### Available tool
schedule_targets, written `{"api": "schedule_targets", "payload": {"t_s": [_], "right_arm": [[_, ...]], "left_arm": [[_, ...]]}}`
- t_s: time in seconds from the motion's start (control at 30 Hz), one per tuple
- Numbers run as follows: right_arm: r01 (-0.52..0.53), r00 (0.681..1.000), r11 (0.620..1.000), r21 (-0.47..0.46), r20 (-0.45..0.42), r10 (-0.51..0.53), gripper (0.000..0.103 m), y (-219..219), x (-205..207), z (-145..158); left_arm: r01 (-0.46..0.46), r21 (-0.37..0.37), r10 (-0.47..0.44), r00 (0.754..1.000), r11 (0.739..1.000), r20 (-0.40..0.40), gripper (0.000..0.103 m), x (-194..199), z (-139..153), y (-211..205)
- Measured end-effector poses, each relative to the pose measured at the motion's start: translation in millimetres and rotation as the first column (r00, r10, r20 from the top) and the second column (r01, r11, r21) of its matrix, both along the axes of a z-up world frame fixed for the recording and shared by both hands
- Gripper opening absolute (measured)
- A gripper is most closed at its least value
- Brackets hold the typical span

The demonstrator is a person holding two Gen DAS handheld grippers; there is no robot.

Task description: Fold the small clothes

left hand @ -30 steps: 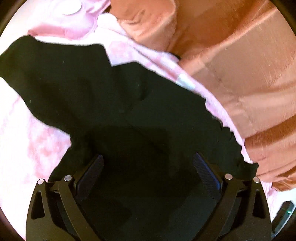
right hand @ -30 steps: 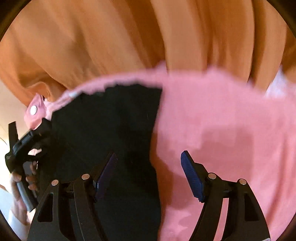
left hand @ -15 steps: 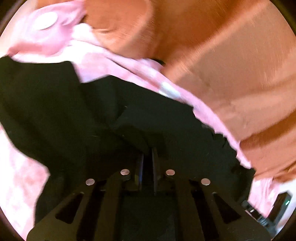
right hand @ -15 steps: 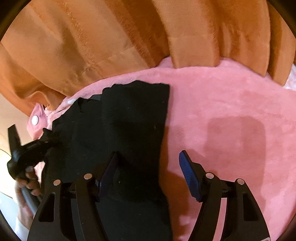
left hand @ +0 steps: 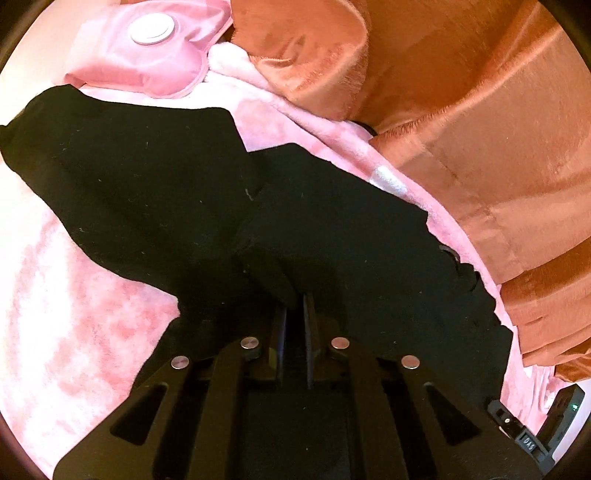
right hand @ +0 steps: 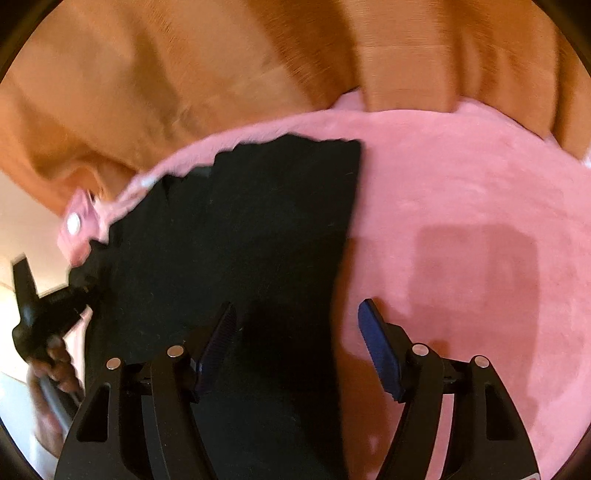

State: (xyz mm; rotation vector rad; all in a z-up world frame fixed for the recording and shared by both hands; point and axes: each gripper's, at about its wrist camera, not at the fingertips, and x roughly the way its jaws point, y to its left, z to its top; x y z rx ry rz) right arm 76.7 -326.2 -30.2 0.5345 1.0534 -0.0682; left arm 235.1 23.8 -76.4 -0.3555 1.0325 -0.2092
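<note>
A black garment (left hand: 155, 177) lies spread on a pink fleece blanket (left hand: 74, 325). My left gripper (left hand: 294, 306) is shut on a fold of the black garment and pinches it up into a ridge. In the right wrist view the same garment (right hand: 258, 229) lies on the blanket (right hand: 461, 192), its straight right edge running between the fingers. My right gripper (right hand: 299, 332) is open just above that edge, holding nothing. The left gripper (right hand: 48, 299) shows at the garment's far left edge.
An orange velvet curtain (left hand: 480, 110) hangs along the blanket's far side and fills the back of the right wrist view (right hand: 184, 74). A pink pouch with a white round cap (left hand: 151, 33) lies at the blanket's far corner.
My left gripper closed from wide open onto the black garment and now lifts a fold. My right gripper stayed open and drew back a little, so more garment shows.
</note>
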Motion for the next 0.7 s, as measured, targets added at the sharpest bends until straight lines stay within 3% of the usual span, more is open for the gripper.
{"api": "schedule_targets", "payload": {"t_s": [0.03,0.07,0.2,0.33,0.43,0.47,0.53,0.57,0.6,0.67,0.7], "right_arm": [[-0.024,1.000,0.999,-0.044,0.000,0.025,0.019,4,4,1],[-0.021,1.000,0.999,-0.045,-0.003,0.021,0.006,2,5,2],[0.049,0.999,0.998,-0.031,0.019,-0.049,0.004,-25,-5,10],[0.133,0.991,0.991,0.016,-0.022,-0.133,0.000,-47,-14,-11],[0.123,0.992,0.992,-0.031,-0.014,-0.123,0.000,-40,-10,-1],[0.111,0.994,0.994,-0.005,-0.009,-0.111,0.000,-37,-8,2],[0.093,0.996,0.995,0.029,-0.009,-0.093,0.012,-32,-6,4],[0.092,0.996,0.996,0.014,-0.003,-0.092,0.021,-27,-5,5],[0.094,0.996,0.996,0.010,0.001,-0.094,0.038,-26,-5,4],[0.111,0.994,0.993,0.043,0.005,-0.111,0.055,-24,-4,-2],[0.110,0.994,0.992,0.062,0.002,-0.111,0.056,-23,-2,-6]], "left_arm": [[0.002,0.005,-0.002,1.000,1.000,0.003,0.007,-1,0,1],[0.009,0.008,-0.009,1.000,1.000,0.006,0.007,-1,1,-1],[0.052,-0.002,-0.052,0.999,0.999,-0.006,0.007,-2,-3,-9],[0.069,0.062,-0.071,0.997,0.996,0.026,0.009,-5,-6,-20],[0.052,0.040,-0.053,0.998,0.998,0.017,0.009,-3,-7,-17],[0.053,0.036,-0.054,0.998,0.998,0.017,0.009,-3,-7,-16],[0.052,0.027,-0.052,0.998,0.998,0.020,0.010,-5,-7,-14],[0.045,0.011,-0.045,0.999,0.999,0.018,0.010,-5,-7,-12],[0.039,-0.010,-0.039,0.999,0.999,0.016,0.011,-5,-7,-10],[0.013,-0.078,-0.013,1.000,0.997,-0.001,0.013,-4,-10,-3],[0.003,-0.104,-0.004,1.000,0.995,-0.008,0.014,-3,-12,0]]}}
